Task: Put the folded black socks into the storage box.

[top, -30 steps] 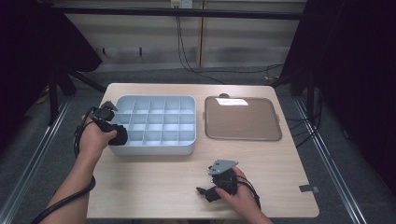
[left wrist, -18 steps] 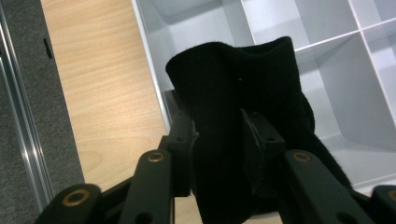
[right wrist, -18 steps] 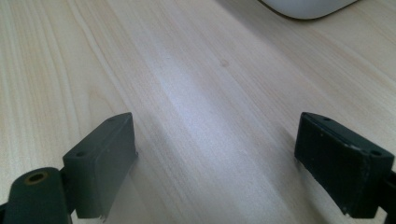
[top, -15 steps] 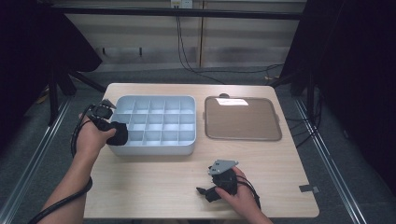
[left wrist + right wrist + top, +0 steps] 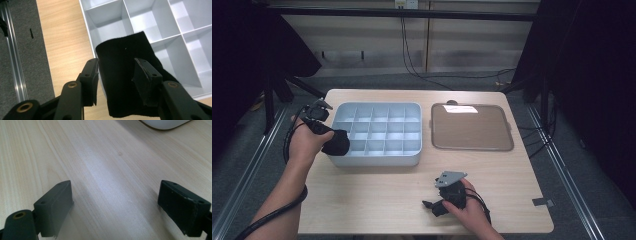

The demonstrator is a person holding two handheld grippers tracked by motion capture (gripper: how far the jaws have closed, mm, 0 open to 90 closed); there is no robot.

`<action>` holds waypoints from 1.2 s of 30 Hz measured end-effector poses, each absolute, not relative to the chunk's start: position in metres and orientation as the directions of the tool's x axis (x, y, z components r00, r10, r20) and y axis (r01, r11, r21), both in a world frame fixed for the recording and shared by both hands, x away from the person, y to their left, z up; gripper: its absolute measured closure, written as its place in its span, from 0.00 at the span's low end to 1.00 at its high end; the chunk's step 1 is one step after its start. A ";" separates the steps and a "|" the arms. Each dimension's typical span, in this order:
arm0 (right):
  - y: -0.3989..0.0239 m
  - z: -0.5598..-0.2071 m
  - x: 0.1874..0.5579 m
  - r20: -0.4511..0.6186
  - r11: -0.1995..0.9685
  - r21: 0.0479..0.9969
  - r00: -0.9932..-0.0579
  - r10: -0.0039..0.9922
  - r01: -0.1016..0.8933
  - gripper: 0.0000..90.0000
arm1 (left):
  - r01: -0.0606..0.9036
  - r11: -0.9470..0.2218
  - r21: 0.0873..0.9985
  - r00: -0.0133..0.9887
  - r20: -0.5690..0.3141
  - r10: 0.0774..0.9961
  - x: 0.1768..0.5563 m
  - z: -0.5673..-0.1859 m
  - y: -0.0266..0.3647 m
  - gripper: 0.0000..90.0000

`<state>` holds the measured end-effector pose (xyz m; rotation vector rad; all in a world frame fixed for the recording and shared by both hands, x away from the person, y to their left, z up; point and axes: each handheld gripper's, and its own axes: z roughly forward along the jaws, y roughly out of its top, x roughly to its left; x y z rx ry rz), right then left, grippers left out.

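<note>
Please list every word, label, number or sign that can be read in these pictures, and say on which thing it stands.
There are none: no readable text on the grey compartment box, the brown tray, the black cloth or the wooden table.

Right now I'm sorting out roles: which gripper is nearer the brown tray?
Right. The right gripper rests on the table in front of the brown tray; the left gripper is beyond the grey divided box.

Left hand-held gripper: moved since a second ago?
Yes. The left hand-held gripper has pulled slightly back from the grey divided bin near-left corner. Its jaws have just been opening, with the black cloth between them.
</note>
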<state>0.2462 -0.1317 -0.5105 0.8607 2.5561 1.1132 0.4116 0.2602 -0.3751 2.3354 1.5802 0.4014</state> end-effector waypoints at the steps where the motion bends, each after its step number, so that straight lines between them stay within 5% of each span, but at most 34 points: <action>1: -0.132 -0.510 0.246 0.028 0.540 0.726 -0.803 0.595 0.426 0.13 | 0.852 -0.354 0.385 0.359 0.061 0.931 0.412 -0.374 0.261 0.64; 21: -0.132 -0.510 0.246 0.027 0.541 0.726 -0.804 0.594 0.424 0.13 | 0.884 -0.320 0.341 0.348 -0.023 0.937 0.420 -0.372 0.257 0.96; 36: -0.132 -0.510 0.246 0.028 0.541 0.726 -0.804 0.595 0.425 0.13 | 0.888 -0.330 0.319 0.362 -0.045 0.931 0.422 -0.379 0.252 1.00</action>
